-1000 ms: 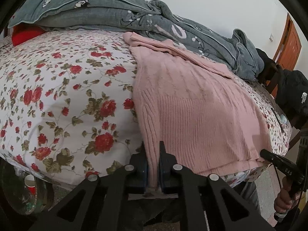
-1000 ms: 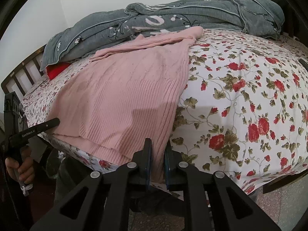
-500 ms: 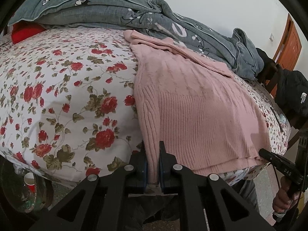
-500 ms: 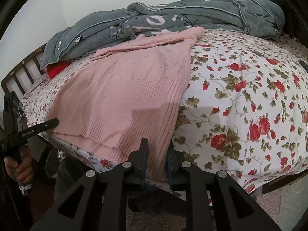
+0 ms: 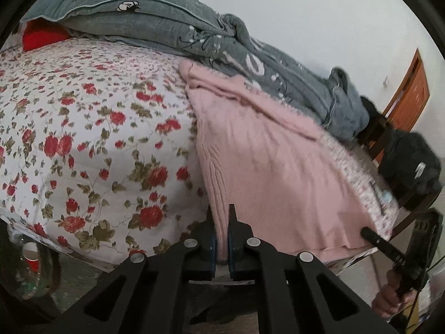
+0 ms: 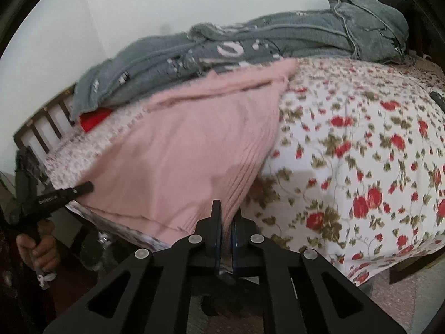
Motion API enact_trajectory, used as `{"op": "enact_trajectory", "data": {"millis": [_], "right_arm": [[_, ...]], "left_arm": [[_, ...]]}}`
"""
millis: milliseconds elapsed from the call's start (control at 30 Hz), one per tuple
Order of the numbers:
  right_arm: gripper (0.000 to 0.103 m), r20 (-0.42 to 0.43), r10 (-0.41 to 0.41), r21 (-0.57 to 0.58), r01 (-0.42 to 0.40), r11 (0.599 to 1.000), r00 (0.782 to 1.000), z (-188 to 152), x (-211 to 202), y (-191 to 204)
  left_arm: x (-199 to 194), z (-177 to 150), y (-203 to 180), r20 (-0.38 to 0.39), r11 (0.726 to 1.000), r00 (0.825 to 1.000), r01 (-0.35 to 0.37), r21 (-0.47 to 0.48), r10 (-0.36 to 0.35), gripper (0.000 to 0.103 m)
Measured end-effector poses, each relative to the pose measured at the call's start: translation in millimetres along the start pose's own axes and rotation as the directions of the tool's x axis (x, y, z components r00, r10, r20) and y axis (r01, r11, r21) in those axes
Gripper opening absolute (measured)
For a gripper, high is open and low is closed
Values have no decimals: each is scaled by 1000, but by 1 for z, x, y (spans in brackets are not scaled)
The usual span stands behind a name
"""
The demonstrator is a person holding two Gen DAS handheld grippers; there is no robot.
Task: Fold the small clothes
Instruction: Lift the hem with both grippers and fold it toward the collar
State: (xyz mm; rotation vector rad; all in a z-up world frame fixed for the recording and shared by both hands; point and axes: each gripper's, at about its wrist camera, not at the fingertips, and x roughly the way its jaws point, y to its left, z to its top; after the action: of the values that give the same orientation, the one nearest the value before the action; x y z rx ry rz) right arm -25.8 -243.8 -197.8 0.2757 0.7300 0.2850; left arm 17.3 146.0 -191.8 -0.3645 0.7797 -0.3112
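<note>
Both grippers are on the pink knit sweater (image 5: 267, 167) right now. The left gripper (image 5: 221, 239) has its jaws pinched onto the sweater's ribbed hem corner, the fabric squeezed flat between the blue pads. Ahead of those jaws the sweater runs away across the bed, its far end touching the rumpled grey quilt (image 5: 172, 22) heaped along the back. Left of the jaws lies the rose-print bedspread (image 5: 83, 128), with a red cushion (image 5: 41, 37) peeking out under the quilt far ahead on the left. Off to the right of the jaws, the other gripper shows at the sweater's opposite hem corner, a hand wrapped around its handle. Beyond it, a wooden door (image 5: 411, 91) and a dark jacket (image 5: 408, 161).

Over to the right wrist view: the right gripper (image 6: 226, 233) is likewise clamped on the pink knit sweater (image 6: 189, 150), ribbed hem caught between its jaws. The sweater stretches ahead and to the left of them, the picture blurred. Right of the jaws, rose-print bedspread (image 6: 361, 144); far ahead, the grey quilt (image 6: 278, 41). The left gripper appears far left of these jaws at the other hem corner, with a slatted wooden bedframe (image 6: 44, 128) behind it.
</note>
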Motion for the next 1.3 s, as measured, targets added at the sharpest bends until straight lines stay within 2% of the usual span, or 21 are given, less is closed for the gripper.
{"op": "enact_trajectory", "data": {"millis": [367, 667, 933, 1300], "right_arm": [[5, 80, 85, 79, -92, 993, 993, 52, -25, -1], [5, 131, 109, 63, -118, 991, 985, 103, -26, 1], [5, 159, 114, 82, -128, 988, 981, 162, -5, -8], [5, 173, 116, 131, -140, 981, 978, 231, 47, -29]], "left_arm": [[-29, 44, -27, 89, 999, 996, 22, 33, -25, 6], [-34, 89, -37, 150, 999, 988, 31, 32, -35, 6], [-7, 146, -43, 178, 999, 983, 32, 24, -36, 6], [55, 214, -41, 170, 1000, 985, 4, -3, -3, 6]]}}
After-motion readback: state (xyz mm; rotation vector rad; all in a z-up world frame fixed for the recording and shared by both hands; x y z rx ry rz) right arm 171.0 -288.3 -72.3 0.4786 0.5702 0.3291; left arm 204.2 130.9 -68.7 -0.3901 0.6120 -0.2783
